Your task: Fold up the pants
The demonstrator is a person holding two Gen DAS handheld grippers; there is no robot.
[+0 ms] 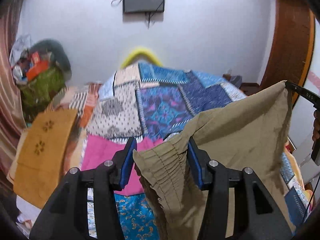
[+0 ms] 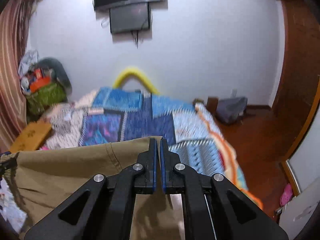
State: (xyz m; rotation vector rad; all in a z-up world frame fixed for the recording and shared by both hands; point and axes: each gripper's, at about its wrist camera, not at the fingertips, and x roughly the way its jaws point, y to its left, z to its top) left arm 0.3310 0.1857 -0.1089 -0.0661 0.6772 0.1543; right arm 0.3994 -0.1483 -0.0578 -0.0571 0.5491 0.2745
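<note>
Khaki pants (image 1: 236,132) held up in the air above the patchwork-quilted bed (image 1: 160,100), stretched between both tools. Left hand-held gripper (image 1: 162,160): jaws set wide apart, the gathered elastic waistband lying between them against the right-side pad. Right hand-held gripper (image 2: 158,154): pads pinched together on the fabric's top edge at the far corner.
</note>
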